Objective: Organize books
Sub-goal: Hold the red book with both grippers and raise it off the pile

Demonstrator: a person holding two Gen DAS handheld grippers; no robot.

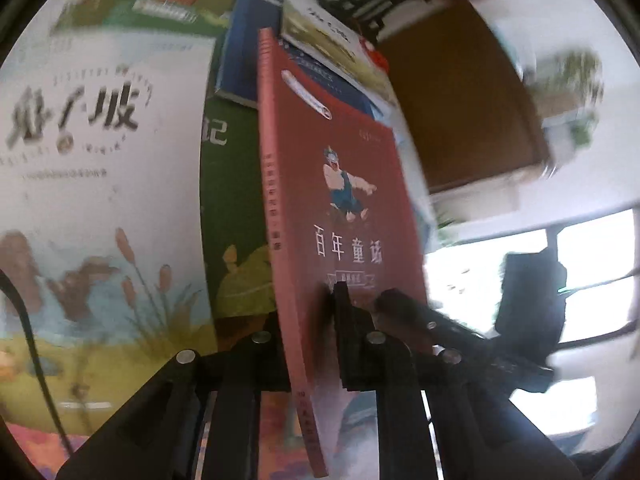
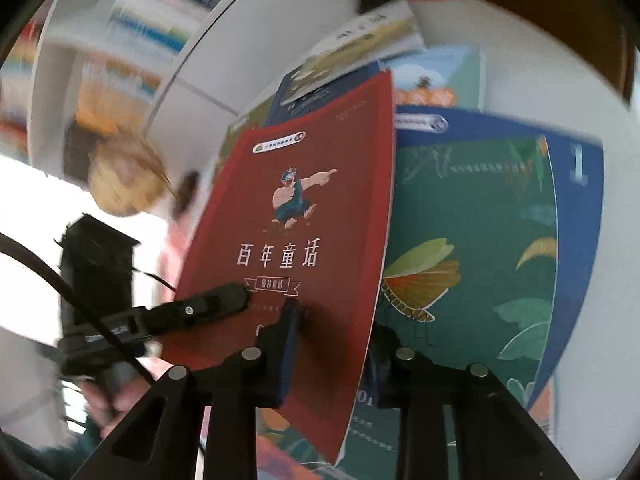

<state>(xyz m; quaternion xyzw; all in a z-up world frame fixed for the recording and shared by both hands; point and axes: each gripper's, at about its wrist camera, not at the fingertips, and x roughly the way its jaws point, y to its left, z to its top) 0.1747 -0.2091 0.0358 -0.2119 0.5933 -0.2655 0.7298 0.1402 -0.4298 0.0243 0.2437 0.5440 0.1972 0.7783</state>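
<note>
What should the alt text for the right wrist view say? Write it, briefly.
A red storybook with a cartoon figure on its cover stands between the jaws of the right gripper, while the left gripper clamps its lower left edge. Behind it lie a green and blue insect book and other blurred books.

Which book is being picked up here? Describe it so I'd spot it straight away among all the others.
Look at the spread of overlapping books; next to the big green and blue insect book one book stands raised on edge. It is the red book, gripped near its lower edge by both tongs. Only it has a plain red cover with a pointing cartoon figure above white Chinese characters.
</note>
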